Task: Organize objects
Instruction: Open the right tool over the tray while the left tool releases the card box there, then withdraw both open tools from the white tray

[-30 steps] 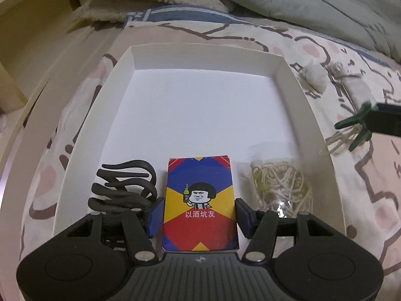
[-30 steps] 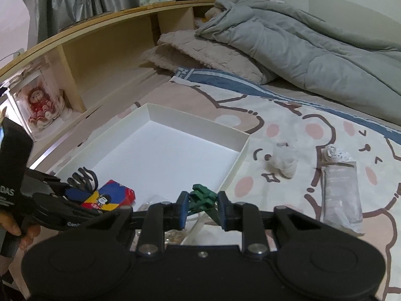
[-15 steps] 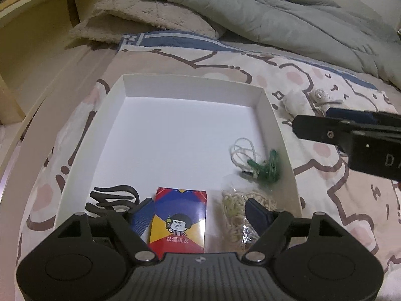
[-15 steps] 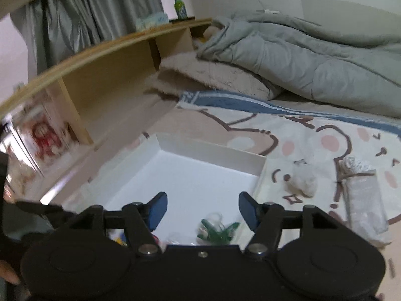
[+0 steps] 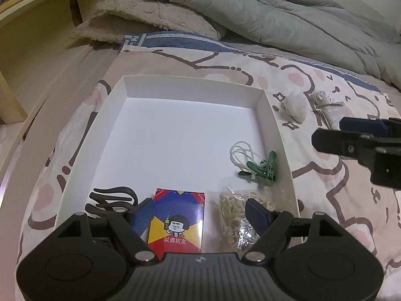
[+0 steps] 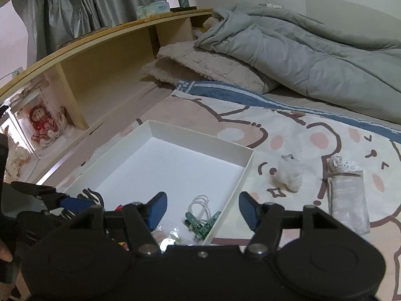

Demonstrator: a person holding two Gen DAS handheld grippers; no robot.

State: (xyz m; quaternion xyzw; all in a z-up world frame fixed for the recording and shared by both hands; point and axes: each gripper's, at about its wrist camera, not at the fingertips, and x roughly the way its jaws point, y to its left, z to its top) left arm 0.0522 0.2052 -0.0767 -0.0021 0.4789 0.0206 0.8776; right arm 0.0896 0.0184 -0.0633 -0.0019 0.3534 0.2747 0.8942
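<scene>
Two grippers under my hands, both spread wide and holding nothing:
- My left gripper [image 5: 199, 209] hovers over the near end of the shallow white cardboard tray [image 5: 269, 115].
- My right gripper [image 6: 201, 207] hangs above the tray's right wall.
- Near row in tray, left to right: black plastic claw hair clip [image 5: 111, 197], red, blue and yellow card box [image 5: 176, 219], clear bag of pale rubber bands [image 5: 234, 207].
- Just beyond the bag: green plastic clips on a white cord [image 5: 260, 168].
- Farther, on the cartoon-print bedsheet [image 6: 288, 130], outside the tray: crumpled white wad [image 6: 288, 173], clear wrapped packet [image 6: 347, 193].
</scene>
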